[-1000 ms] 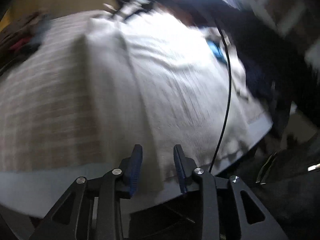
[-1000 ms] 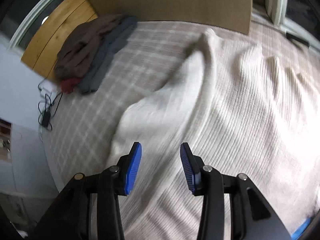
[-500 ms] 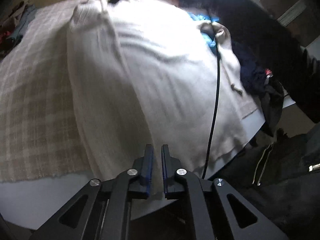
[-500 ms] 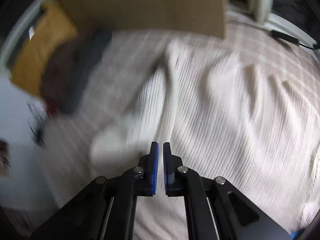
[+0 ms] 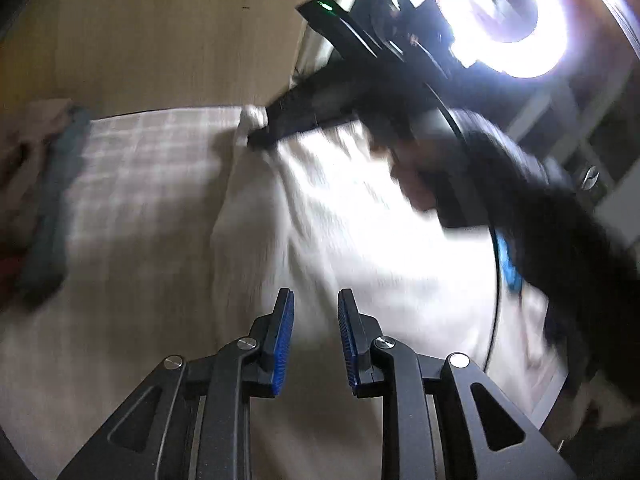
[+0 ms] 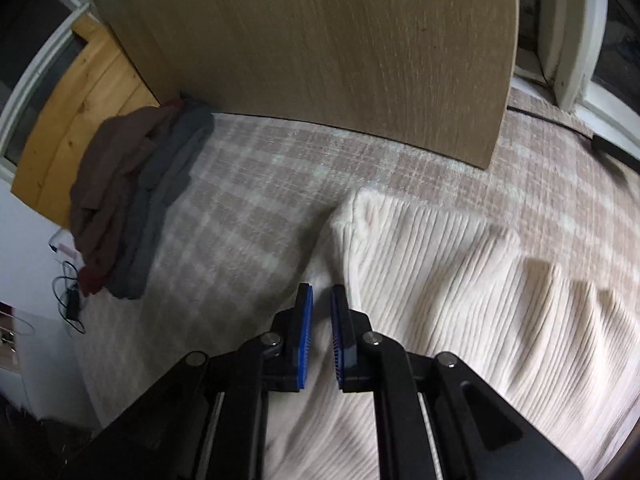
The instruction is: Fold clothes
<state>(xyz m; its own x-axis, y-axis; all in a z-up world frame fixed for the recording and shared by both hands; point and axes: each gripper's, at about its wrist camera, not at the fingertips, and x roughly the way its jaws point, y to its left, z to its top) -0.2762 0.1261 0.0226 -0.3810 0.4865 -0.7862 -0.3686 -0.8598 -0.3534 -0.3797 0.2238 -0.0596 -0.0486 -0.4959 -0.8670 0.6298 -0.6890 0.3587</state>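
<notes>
A cream ribbed sweater lies spread on a checked bed cover. My right gripper sits at the sweater's left edge. Its jaws are nearly together, with cream knit between the pads, and that edge rises off the cover and casts a shadow. The left wrist view shows the same sweater, blurred, with the right gripper at its far corner, held by a person's hand. My left gripper hovers over the near part of the sweater, open, with nothing between its pads.
A pile of brown, grey and red clothes lies at the bed's left side. A wooden board stands along the far edge. A ring light glares at top right. A black cable hangs across the sweater.
Both grippers shut about half a second ago. The left one has since opened and tilted up over the sweater. The right one has moved to the sweater's left edge, jaws slightly wider.
</notes>
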